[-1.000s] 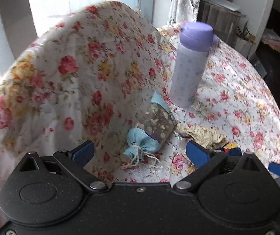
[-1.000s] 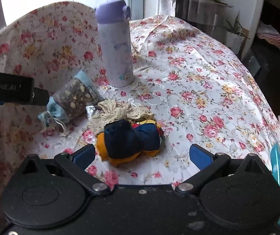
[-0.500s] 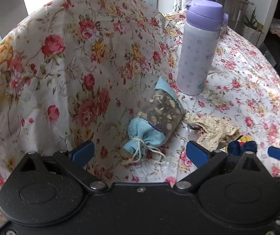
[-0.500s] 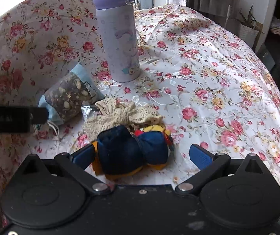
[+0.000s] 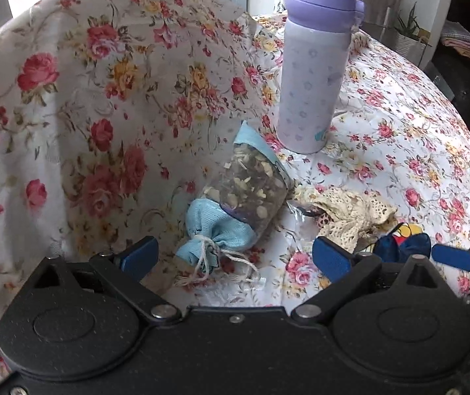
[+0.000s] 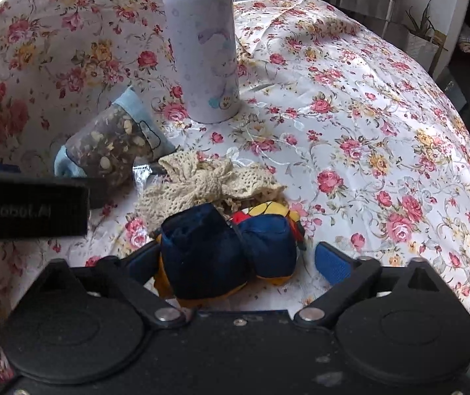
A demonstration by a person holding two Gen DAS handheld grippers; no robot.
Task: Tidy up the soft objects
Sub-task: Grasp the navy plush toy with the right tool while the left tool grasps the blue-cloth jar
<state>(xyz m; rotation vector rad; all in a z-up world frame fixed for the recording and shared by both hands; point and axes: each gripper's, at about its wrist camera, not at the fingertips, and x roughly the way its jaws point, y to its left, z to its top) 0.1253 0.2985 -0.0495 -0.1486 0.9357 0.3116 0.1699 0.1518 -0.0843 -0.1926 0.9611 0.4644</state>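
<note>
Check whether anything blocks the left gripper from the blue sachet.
Nothing visible does. The left gripper is open, and the blue sachet lies straight ahead on the floral cloth, its tied end between the fingers. The lace piece lies beside it.

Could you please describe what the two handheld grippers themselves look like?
Both share one build: a matte black body with two round raised housings, silver pivot screws and angled black links that carry blue finger pads. The left gripper appears in the right wrist view as a black bar with white lettering. The right gripper looks dustier.
</note>
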